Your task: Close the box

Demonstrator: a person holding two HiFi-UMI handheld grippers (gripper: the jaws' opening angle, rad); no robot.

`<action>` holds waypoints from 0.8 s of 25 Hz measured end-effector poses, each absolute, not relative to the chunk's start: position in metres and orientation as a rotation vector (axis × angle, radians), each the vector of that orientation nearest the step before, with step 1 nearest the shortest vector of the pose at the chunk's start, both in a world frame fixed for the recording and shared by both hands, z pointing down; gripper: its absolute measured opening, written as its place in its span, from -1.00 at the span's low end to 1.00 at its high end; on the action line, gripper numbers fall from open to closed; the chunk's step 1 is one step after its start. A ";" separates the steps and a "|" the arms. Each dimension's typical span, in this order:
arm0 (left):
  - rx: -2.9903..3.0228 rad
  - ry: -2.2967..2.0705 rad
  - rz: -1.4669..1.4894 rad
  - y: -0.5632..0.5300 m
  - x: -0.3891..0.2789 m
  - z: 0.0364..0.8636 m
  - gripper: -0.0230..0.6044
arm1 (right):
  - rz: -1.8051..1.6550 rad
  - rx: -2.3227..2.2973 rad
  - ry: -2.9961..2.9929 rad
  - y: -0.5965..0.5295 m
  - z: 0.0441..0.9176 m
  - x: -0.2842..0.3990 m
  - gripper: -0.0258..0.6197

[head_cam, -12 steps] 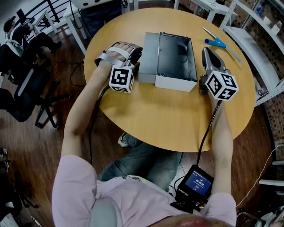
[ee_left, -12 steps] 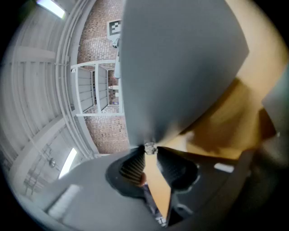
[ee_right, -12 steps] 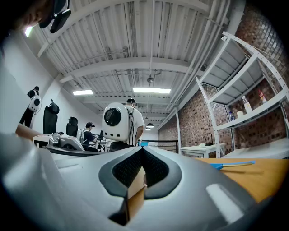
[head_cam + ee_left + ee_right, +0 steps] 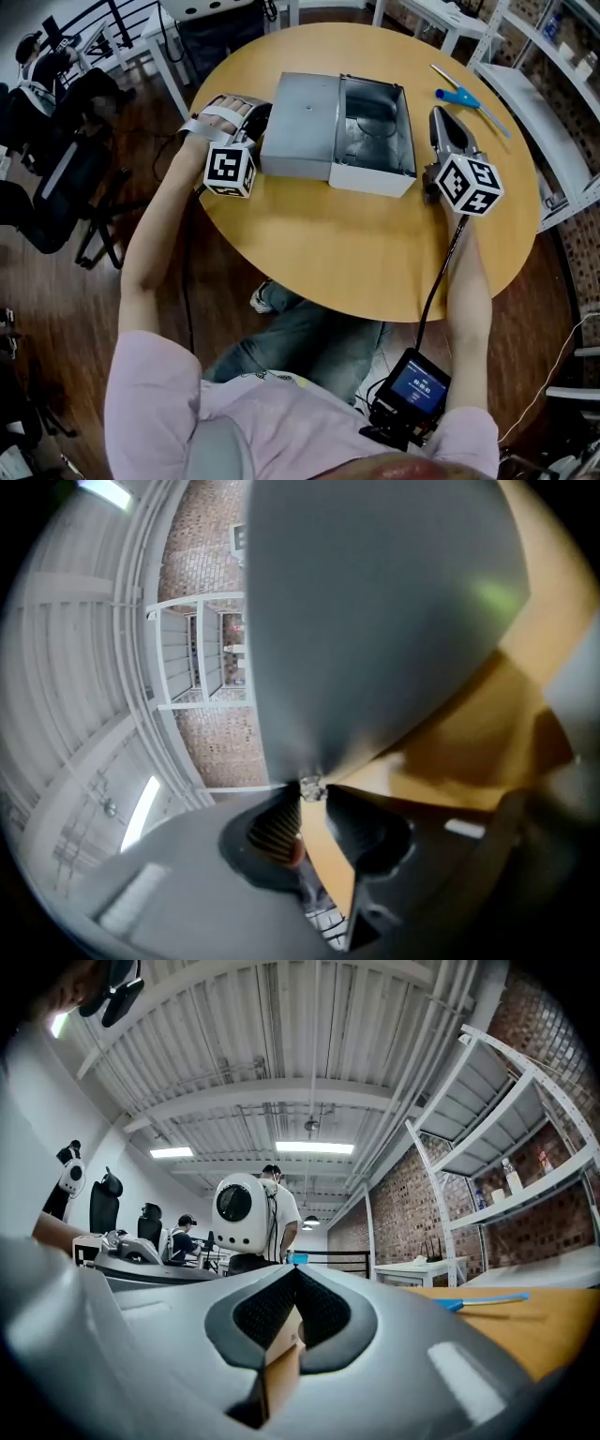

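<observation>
Head view, box point(image 4: 370, 178): sitting open on the table point(image 4: 356, 253), between the two grippers, its hollow facing up.
Head view, lid point(image 4: 300, 127): lying swung out from the box's left side, reaching toward the left gripper point(image 4: 255, 120), whose tips are meeting its outer edge.
Head view, right gripper point(image 4: 438, 114): resting on the table just right of the box, seemingly not touching it; a blue tool point(image 4: 459, 94) is lying beyond its tips.
Left gripper view, left gripper point(image 4: 309, 787): jaws pressing together at the tips, nipping what looks like the lid's corner — only a sliver of it.
Left gripper view, lid point(image 4: 375, 621): filling the space above and ahead of the tips, with table point(image 4: 469, 733) showing to the right.
Right gripper view, right gripper point(image 4: 295, 1274): jaws meeting with nothing between them, pointing past the box; the blue tool point(image 4: 478, 1302) is lying ahead to the right.
Risk, grip: such a thin hold is probably going to slip as the lid is swinging over — it could drop back or slam.
Risk, box: nothing is bracing it, so pushing the lid across may end up sliding the whole box toward the right gripper.
</observation>
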State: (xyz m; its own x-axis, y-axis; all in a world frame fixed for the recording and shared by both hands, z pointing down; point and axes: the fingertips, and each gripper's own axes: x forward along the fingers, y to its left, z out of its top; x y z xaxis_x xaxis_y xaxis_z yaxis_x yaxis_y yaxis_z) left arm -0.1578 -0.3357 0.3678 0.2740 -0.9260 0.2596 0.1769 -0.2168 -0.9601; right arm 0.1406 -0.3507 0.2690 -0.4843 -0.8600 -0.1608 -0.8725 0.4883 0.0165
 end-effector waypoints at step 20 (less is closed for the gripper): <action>-1.386 0.723 -1.203 -0.343 -0.111 0.368 -0.65 | 0.140 -1.518 2.600 -0.352 0.269 0.141 -0.92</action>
